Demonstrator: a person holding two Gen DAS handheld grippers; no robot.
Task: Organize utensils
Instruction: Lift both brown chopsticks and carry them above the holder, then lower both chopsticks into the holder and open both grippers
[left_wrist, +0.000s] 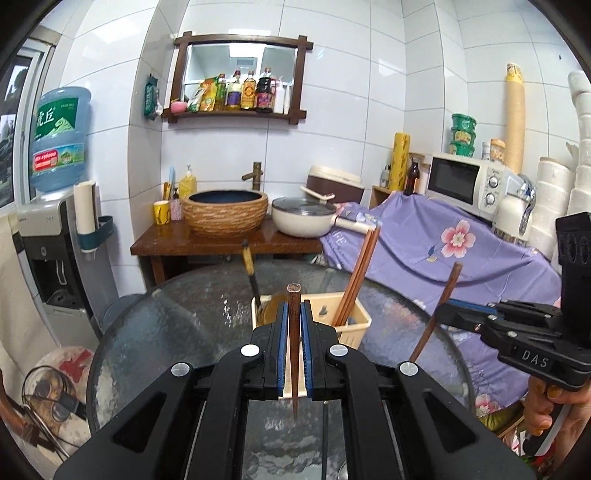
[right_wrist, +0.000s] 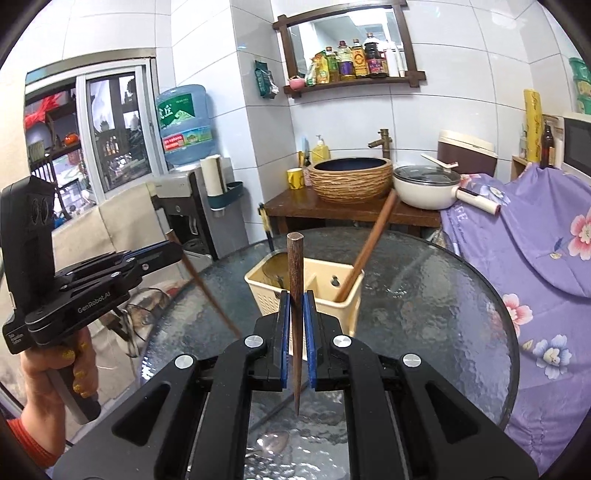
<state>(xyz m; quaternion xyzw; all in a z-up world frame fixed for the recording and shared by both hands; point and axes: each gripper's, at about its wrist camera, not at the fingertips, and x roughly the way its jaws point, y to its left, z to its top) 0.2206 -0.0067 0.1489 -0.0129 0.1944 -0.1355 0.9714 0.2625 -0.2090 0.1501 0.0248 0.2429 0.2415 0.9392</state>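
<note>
Above the round textured-glass table (left_wrist: 166, 332), each hand carries one clamped utensil. The left gripper (left_wrist: 294, 347) has its blue-padded jaws closed on a dark brown wooden chopstick (left_wrist: 294, 332), held upright with its tapered tip below the jaws. The right gripper (right_wrist: 295, 339) is likewise closed on a second dark brown wooden chopstick (right_wrist: 295, 295), thick end up, tip down.

Directly ahead of both grippers stands the cream plastic two-compartment utensil holder (right_wrist: 325, 299). Its right compartment already contains reddish-brown wooden chopsticks (left_wrist: 356, 280) leaning to the right. Its left compartment holds a black-handled utensil (left_wrist: 249, 269); its working end is hidden.

Below and just left of the right gripper, a metal spoon (right_wrist: 271, 443) lies on the glass, not yet stored.

Assessment: the task is partly complete. Remaining steps appear to be lowering both held chopsticks into the right compartment, then collecting the spoon. The narrow compartment opening calls for near-vertical alignment.
</note>
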